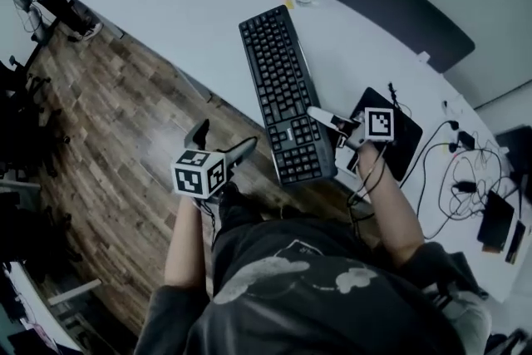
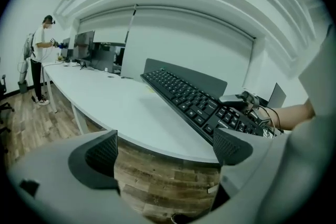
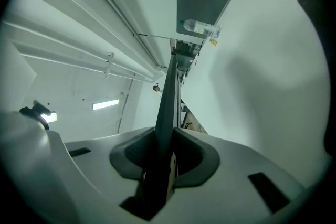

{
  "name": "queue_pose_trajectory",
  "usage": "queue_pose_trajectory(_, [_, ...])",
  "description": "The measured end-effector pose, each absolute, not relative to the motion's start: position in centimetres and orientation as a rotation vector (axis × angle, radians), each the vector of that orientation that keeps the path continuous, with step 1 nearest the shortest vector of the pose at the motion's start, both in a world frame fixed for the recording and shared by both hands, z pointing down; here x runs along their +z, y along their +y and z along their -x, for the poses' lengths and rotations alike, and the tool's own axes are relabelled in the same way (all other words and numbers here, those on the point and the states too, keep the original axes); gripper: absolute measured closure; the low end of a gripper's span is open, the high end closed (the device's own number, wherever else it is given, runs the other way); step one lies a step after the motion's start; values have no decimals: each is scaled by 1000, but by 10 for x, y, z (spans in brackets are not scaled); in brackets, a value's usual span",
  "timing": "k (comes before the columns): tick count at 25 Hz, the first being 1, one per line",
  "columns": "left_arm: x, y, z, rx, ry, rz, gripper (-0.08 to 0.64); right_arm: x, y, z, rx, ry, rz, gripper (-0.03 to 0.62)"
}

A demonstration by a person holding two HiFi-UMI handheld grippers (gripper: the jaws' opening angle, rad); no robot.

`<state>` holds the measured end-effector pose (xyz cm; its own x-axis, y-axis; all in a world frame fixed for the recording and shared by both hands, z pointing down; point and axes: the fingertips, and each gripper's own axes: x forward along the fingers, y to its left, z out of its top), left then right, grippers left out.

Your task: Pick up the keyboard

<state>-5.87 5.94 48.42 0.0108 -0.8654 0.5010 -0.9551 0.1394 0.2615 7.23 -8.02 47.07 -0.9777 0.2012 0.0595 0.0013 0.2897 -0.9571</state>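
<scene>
Keyboard [image 1: 281, 91]: black, diagonal on white table [image 1: 183, 21], near end overhanging the edge; its 4 o'clock rim is pinched by right gripper [image 1: 326, 120], apparently for lifting; left gripper [image 1: 220, 141] at 8 o'clock, fingers spread, empty, likely spare support.

Dark short-sleeved T-shirt [image 1: 316, 287] with a pale cloud-like print, at the lower centre of the head view. Left gripper [image 1: 220, 141] pale grey with dark fingers, topped by a white left marker cube [image 1: 199, 173] bearing black square patterns. Right gripper [image 1: 326, 117] likewise pale-bodied, with a right marker cube [image 1: 380, 124] right of centre and a thin black cable [image 1: 366, 179] looping beneath. In the left gripper view, broad smooth grey shell ending in dark, finely ribbed wedge-shaped pads [image 2: 102, 157]. In the right gripper view, same grey shell, rounded dark pads [image 3: 197, 157] at centre, dark rectangular slots [image 3: 268, 191] towards the lower corners
</scene>
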Motion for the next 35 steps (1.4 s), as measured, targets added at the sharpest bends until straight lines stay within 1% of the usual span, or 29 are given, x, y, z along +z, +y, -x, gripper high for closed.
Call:
queue_pose_trajectory(1, [479, 64, 53, 196, -1903, -1728, 5, 467, -79, -75, 1777, -2382, 221, 500])
queue_pose_trajectory(2, [474, 69, 48, 187, -1944, -1707, 39, 464, -77, -77, 1783, -2381, 254, 500])
queue_pose_trajectory(5, [463, 86, 31, 179, -2068, -1629, 210, 460, -73, -88, 1794, -2376, 328, 500])
queue_pose_trajectory(7, [458, 96, 22, 174, -2119, -1594, 300, 456, -68, -92, 1810, -2368, 366, 500])
queue_pose_trajectory(9, [453, 104, 16, 164, -2155, -1564, 363, 452, -63, -94, 1821, -2360, 401, 499])
queue_pose_trajectory(10, [452, 108, 14, 158, -2170, -1551, 379, 451, -61, -95, 1827, -2356, 417, 499])
queue_pose_trajectory(12, [450, 114, 7, 151, -2185, -1536, 388, 447, -58, -98, 1833, -2355, 444, 499])
queue_pose_trajectory(22, [467, 155, -18, 137, -2205, -1491, 388, 440, -28, -104, 1860, -2349, 522, 497])
queue_pose_trajectory(35, [455, 243, -66, 32, -2253, -1404, 390, 423, 39, -146, 1866, -2329, 600, 495])
